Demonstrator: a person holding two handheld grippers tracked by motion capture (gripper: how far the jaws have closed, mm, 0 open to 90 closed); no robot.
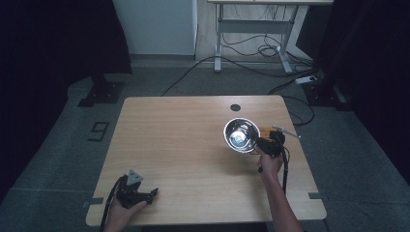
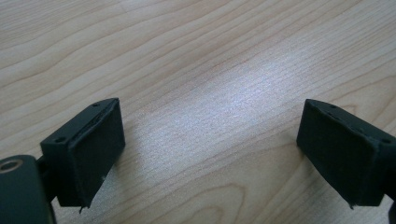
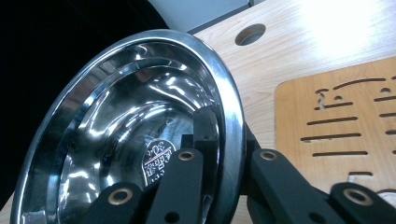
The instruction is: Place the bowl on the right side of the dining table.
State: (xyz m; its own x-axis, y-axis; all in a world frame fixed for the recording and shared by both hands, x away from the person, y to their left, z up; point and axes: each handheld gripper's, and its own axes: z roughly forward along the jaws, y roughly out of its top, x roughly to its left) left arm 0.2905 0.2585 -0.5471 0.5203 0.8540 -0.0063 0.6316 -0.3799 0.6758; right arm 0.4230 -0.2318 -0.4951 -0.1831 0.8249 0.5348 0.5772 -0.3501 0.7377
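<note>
A shiny steel bowl is held tilted above the right part of the wooden table, its inside facing the camera. My right gripper is shut on its rim. In the right gripper view one jaw lies inside the bowl and the other behind the rim, with the gripper clamping the edge. My left gripper rests at the table's near left corner, held by a hand. Seen from the left gripper view, the left gripper stands open over bare wood, with nothing between its pads.
A thin brown board with cut slots lies flat on the table right of the bowl, also visible as a board under the right hand. A round cable hole sits near the far edge. Cables and a desk frame lie beyond.
</note>
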